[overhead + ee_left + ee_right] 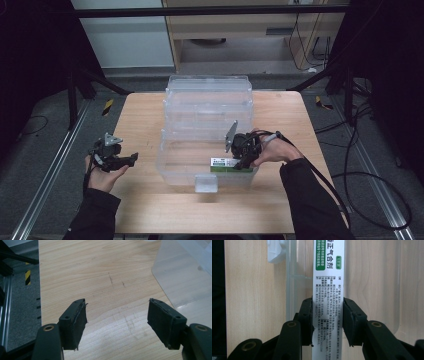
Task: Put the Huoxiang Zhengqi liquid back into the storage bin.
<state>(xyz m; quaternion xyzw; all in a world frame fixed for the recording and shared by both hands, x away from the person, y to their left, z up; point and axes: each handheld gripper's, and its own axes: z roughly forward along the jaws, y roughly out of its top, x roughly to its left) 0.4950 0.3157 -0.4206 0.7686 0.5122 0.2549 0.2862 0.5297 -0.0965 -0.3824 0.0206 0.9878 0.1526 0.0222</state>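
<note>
- The clear bin [207,130] stands in the middle of the wooden table [145,200], its lid tipped up at the far side and a small latch at its near wall.
- The right gripper [244,161] reaches down into the bin's near right corner, held by the person's right hand [272,150], with its cable trailing off past the bin's right side.
- Its jaws are closed partway on a slim white and green box [225,164]. In the right gripper view the pads [308,320] press against both long sides of the box [328,290], so the box is clamped between them.
- The box lies low inside the bin, just behind the near wall and right of the latch [205,183]. Its free end points toward the bin's left side.
- Printed text runs the length of the box, with a green band near its far end in the right gripper view.
- The left gripper [131,159] sits well left of the bin, just above the table and apart from it, resting in the person's upturned left hand [102,175].
- Its jaws stand wide apart with nothing between them. The left gripper view shows bare table [105,285] between the pads [77,322], with the bin's clear wall [185,282] at the upper right.
- Both dark sleeves come in from the table's near edge, one either side of the bin.
</note>
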